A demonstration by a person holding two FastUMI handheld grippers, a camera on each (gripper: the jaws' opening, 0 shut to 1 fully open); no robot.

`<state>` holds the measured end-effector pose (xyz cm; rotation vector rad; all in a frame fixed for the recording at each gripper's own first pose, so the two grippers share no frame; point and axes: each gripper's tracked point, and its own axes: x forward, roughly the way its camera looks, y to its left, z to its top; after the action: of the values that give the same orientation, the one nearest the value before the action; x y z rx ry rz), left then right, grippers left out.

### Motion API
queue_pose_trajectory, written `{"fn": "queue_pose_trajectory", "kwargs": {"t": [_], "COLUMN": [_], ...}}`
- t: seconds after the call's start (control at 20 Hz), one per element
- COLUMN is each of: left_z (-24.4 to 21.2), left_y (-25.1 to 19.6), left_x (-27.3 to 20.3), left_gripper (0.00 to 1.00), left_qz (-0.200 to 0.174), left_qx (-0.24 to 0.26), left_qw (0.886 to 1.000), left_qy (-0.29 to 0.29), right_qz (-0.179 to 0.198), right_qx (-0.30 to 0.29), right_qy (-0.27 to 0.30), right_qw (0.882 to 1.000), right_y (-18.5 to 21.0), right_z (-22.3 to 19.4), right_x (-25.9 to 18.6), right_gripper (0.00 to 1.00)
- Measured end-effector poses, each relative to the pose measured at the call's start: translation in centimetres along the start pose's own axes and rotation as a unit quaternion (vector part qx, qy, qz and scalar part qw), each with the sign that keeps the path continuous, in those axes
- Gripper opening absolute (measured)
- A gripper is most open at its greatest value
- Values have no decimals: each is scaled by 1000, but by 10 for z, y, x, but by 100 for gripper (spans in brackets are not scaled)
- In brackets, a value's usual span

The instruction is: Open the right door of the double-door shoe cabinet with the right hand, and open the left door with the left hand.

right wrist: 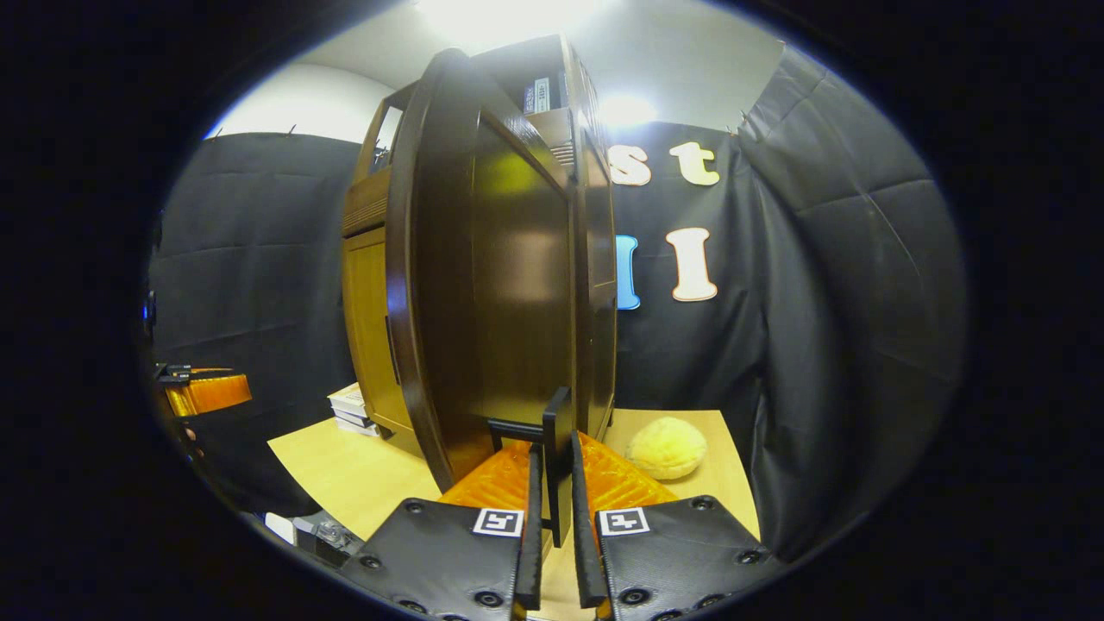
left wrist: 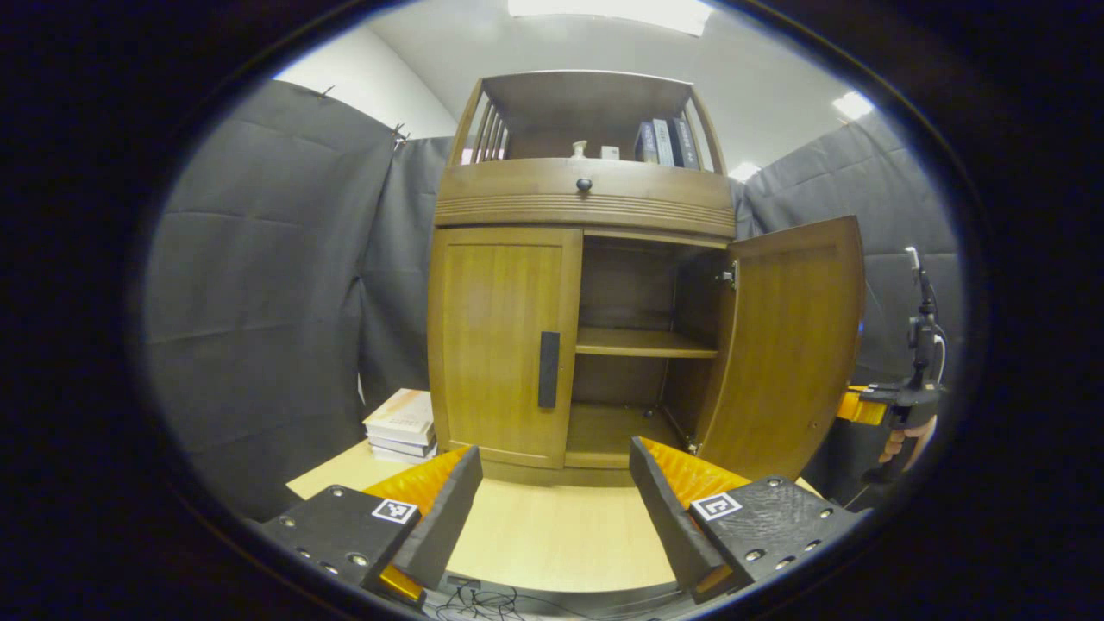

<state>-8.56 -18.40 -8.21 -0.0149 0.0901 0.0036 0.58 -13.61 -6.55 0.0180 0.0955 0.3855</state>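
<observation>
Handle (right wrist: 557, 457) between right gripper (right wrist: 553, 552) fingers

The tall brown wooden double-door shoe cabinet (left wrist: 583, 207) stands upright on a pale wooden tabletop. Its flat brown wooden left door (left wrist: 504, 341) is closed flush with the cabinet front, a dark vertical bar handle (left wrist: 548, 369) near its inner edge. The matching brown wooden right door (left wrist: 789, 345) stands swung wide open, baring two interior shelves; in the right gripper view its dark vertical handle (right wrist: 557, 448) sits between two closed fingers.
</observation>
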Motion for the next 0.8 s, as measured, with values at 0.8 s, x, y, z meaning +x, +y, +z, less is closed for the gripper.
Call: {"fn": "queue_pose_trajectory", "kwargs": {"t": [0.8], "left_z": [-1], "left_y": [25], "left_x": [35], "left_gripper": [100], "left_qz": [0], "left_qx": [0], "left_qw": [1000], "left_qy": [19], "right_qz": [-69], "right_qx": [-2], "right_qy": [7], "right_qw": [998], "right_y": [-1], "right_z": [-10], "right_x": [-51], "right_gripper": [18]}}
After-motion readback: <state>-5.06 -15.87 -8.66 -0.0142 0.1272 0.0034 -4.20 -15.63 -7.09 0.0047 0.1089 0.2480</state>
